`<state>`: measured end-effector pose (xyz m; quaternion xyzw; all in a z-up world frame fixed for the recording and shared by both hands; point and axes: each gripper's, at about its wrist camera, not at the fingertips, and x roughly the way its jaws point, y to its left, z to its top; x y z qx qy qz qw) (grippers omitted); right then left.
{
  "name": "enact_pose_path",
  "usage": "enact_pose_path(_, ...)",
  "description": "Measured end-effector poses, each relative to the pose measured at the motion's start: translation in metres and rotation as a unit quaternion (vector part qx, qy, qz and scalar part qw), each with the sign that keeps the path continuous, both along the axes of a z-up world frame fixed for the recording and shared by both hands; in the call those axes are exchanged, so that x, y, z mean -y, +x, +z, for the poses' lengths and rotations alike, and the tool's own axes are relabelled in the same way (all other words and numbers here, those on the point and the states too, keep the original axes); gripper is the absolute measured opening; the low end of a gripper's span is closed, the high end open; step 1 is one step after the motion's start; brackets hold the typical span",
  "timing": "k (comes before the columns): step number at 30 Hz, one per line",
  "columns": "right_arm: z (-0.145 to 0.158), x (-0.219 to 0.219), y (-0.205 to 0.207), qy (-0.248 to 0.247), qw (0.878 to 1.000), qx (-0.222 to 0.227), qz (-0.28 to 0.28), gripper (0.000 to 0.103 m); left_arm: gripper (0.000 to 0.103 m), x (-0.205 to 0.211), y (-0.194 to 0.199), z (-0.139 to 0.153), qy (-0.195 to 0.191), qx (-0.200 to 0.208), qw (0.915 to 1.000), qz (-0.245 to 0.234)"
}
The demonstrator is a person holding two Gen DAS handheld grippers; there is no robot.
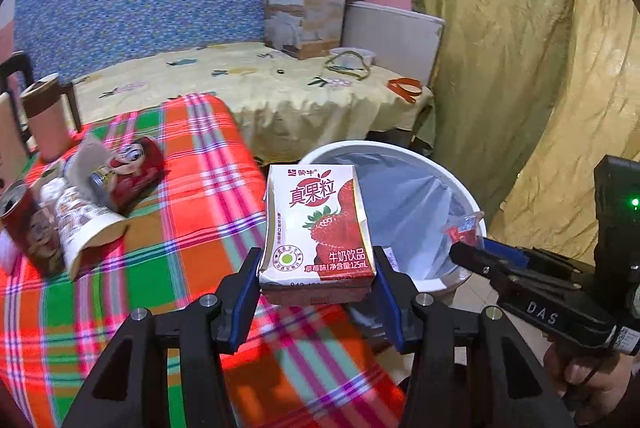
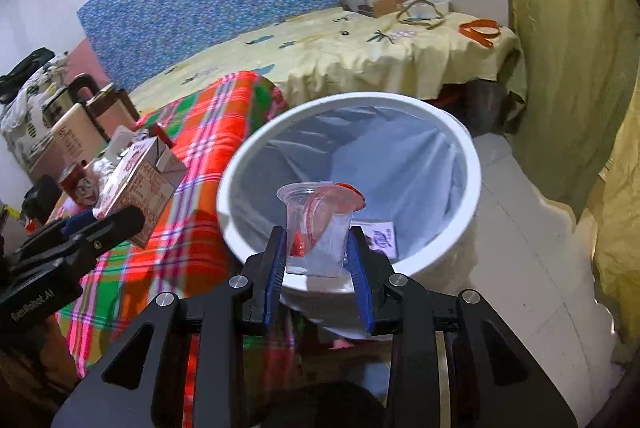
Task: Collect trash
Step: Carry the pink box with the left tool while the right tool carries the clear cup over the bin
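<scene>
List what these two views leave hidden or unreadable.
- Trash bin bottom: right wrist view, hidden behind the clear cup in the right gripper.
- Milk carton underside print: left wrist view, partly cut off by the carton's bottom fold, between the left gripper fingers.
- Cans: left wrist view, blurred.

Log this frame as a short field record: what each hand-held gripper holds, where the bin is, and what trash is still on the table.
left hand-held gripper: shut on strawberry milk carton, near the bin rim
right hand-held gripper: shut on clear plastic cup, over the bin opening
bin: white trash bin with liner, beside the plaid-covered table
already in bin: a scrap of paper
left on table: red cans, paper cup
</scene>
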<state>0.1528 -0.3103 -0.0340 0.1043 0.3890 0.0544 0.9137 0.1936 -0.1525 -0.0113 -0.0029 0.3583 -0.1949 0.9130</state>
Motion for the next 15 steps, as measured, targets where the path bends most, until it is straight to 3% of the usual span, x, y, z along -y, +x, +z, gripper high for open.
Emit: enact_pose_path(15, -0.008, 0.02, 0.008, -0.006, 1.0, -0.02, -0.011, 0.034, 0.053, 0.036, 0.031, -0.02, -0.001, -0.027, 0.9985, -0.048)
